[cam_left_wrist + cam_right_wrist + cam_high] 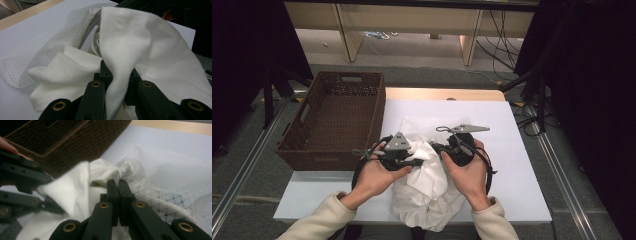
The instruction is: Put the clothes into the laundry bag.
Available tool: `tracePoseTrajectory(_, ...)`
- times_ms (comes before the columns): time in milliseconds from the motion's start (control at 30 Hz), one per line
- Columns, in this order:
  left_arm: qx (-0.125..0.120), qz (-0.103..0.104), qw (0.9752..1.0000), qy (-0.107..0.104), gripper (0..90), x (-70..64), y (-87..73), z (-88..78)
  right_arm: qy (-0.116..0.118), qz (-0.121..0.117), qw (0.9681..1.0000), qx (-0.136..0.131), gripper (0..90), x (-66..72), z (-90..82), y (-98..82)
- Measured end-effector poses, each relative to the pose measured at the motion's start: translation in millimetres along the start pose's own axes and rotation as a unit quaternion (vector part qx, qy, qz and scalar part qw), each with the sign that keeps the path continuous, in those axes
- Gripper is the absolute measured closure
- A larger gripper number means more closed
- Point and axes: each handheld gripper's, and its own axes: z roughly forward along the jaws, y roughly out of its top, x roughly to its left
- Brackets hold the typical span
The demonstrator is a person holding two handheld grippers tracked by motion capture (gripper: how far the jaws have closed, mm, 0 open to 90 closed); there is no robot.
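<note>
Jaws of both the left gripper (117, 82) and right gripper (119, 185) clamp crumpled white cloth (428, 185).

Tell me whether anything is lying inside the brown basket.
No. In the high view the basket shows only its bare woven floor, while the white cloth lies on the table beside it.

Cream sleeves (329, 212); each black claw (419, 161) bears brass rivets and a grey plate.
</note>
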Motion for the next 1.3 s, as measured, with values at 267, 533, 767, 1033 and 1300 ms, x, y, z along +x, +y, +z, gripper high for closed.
tracePoseTrajectory(267, 0.015, 0.024, 0.9992, 0.028, 80.2, 8.4, -4.0, 55.1, 0.026, -0.002, 0.9997, 0.003, 90.0, 7.4, 1.4, 0.1)
tracePoseTrajectory(533, 0.002, 0.037, 0.9989, 0.029, 42.6, 17.5, -7.2, 33.4, 0.011, 0.011, 0.9998, 0.010, 90.0, -0.8, 1.9, -0.7)
tracePoseTrajectory(767, -0.012, 0.039, 0.9987, 0.029, 27.5, 20.6, -5.3, -17.4, -0.001, 0.010, 0.9999, 0.006, 90.0, -3.4, 0.0, -0.1)
tracePoseTrajectory(1033, 0.019, 0.021, 0.9984, 0.048, 25.9, 48.3, -10.7, -8.6, -0.009, 0.010, 0.9999, 0.010, 90.0, -2.2, -1.5, 0.2)
tracePoseTrajectory(1300, 0.102, -0.001, 0.9942, 0.035, 18.5, 71.6, -20.4, 48.7, -0.004, 0.007, 0.9998, 0.016, 90.0, -3.3, 0.2, -0.2)
